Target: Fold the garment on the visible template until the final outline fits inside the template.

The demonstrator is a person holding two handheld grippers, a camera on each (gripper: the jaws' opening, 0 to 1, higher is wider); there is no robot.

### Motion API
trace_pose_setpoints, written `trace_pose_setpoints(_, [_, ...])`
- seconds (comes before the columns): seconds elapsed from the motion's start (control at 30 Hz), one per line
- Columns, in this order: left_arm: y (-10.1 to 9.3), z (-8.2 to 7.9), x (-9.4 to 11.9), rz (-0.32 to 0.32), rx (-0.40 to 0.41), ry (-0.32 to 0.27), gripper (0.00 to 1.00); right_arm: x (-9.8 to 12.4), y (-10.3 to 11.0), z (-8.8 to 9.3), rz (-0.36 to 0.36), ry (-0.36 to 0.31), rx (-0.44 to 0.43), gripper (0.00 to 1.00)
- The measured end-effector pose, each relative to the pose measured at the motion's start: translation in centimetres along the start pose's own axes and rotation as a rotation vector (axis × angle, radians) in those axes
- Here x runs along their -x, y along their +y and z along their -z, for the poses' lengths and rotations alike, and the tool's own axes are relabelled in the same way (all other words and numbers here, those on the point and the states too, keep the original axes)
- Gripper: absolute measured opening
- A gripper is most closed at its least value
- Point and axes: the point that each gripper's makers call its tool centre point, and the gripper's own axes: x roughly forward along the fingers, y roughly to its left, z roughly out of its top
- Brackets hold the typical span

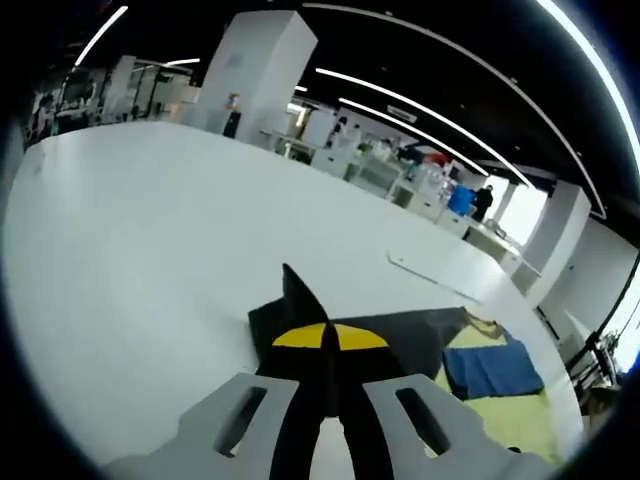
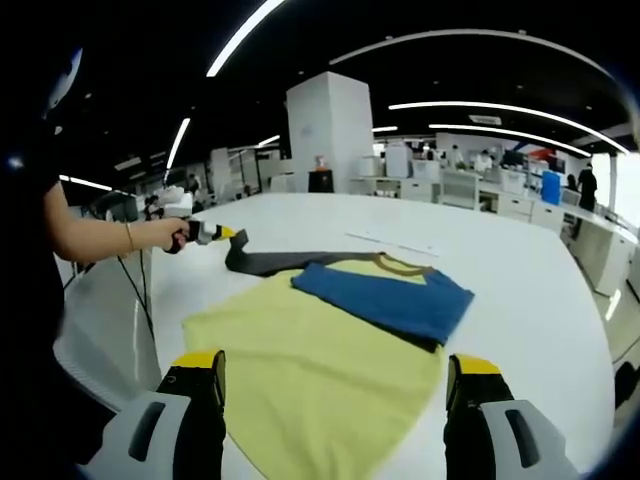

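the shirt (image 2: 330, 340) lies on the table (image 2: 520, 260). its dark sleeve (image 1: 300, 300) is pinched by the closed left gripper (image 1: 327, 350); the right gripper (image 2: 335, 390) hovers open. being light and limp, it is best gripped at edges.

We see our left gripper (image 1: 326, 345), jaws pressed together, pinching a dark sleeve (image 1: 300, 310) of the yellow-and-blue garment (image 1: 495, 385) above the white table (image 1: 140, 260).
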Motion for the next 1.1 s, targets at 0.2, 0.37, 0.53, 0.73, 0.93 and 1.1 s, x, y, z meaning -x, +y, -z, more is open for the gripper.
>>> trace_pose_setpoints(0.2, [-2.3, -0.2, -0.7, 0.051, -0.015, 0.007, 0.00, -0.2, 0.4, 0.2, -0.010, 0.004, -0.002, 0.91])
trace_pose_setpoints(0.37, [-3.5, -0.3, -1.1, 0.079, -0.014, 0.006, 0.00, -0.3, 0.8, 0.3, -0.023, -0.004, -0.012, 0.93])
trace_pose_setpoints(0.53, [-5.3, -0.2, -1.4, 0.117, -0.020, 0.010, 0.00, -0.4, 1.1, 0.4, -0.029, -0.004, -0.022, 0.96])
trace_pose_setpoints(0.73, [-7.1, -0.2, -2.3, 0.160, -0.030, 0.014, 0.00, -0.5, 1.3, 0.7, -0.037, -0.001, -0.027, 0.97])
trace_pose_setpoints(0.93, [-9.0, 0.1, -2.8, 0.200, -0.035, 0.021, 0.00, -0.5, 1.3, 1.2, -0.038, 0.014, -0.036, 0.97])
trace_pose_setpoints(1.1, [-10.7, 0.4, -3.2, 0.228, -0.053, 0.024, 0.00, -0.5, 1.2, 1.7, -0.034, 0.029, -0.047, 0.97])
